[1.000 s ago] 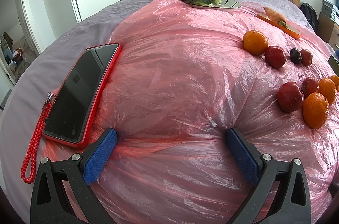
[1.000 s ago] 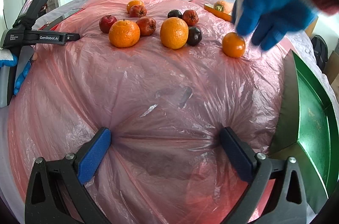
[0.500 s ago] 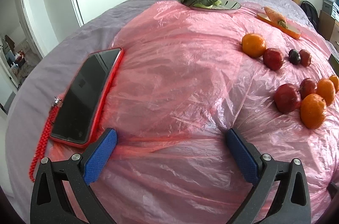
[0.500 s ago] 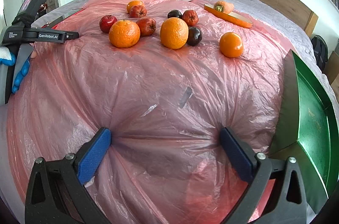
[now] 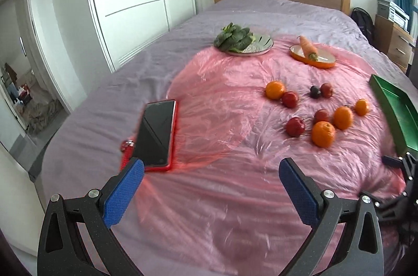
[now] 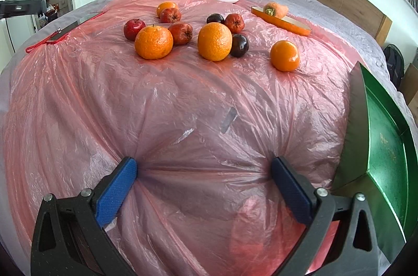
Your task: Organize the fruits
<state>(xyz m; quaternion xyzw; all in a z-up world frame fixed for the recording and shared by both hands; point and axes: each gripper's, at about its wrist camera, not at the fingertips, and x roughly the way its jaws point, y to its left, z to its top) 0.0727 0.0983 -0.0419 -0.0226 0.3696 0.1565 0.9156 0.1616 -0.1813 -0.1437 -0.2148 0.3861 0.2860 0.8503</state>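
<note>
A red-cased phone (image 5: 156,132) lay at the left edge of a pink plastic sheet (image 5: 222,98) spread over a grey-covered bed (image 5: 261,12), just beyond the left gripper (image 5: 211,167), whose blue-padded jaws stood wide apart and held nothing above the sheet. Farther back sat a plate of leafy greens (image 5: 235,39) and, to its right, an orange dish (image 5: 312,57) with a carrot (image 5: 307,45) resting across it. The fruit lay loose on the plastic, right of centre: in the right wrist view, a red apple (image 6: 133,28) sat beside a large orange (image 6: 153,41), with a second red fruit (image 6: 180,33) just behind that orange; a smaller orange (image 6: 167,7) and another red fruit (image 6: 170,15) touched farther back. A second large orange (image 6: 214,41) sat against a dark plum (image 6: 239,45), behind them another plum (image 6: 215,18) and a red fruit (image 6: 234,23). One orange (image 6: 284,55) lay apart toward the right. The right gripper (image 6: 203,171) also stood released and empty, its finger pads pressed into the sheet, which puckered around them. A green tray (image 6: 384,142) stood empty at the far right edge of the sheet.
</note>
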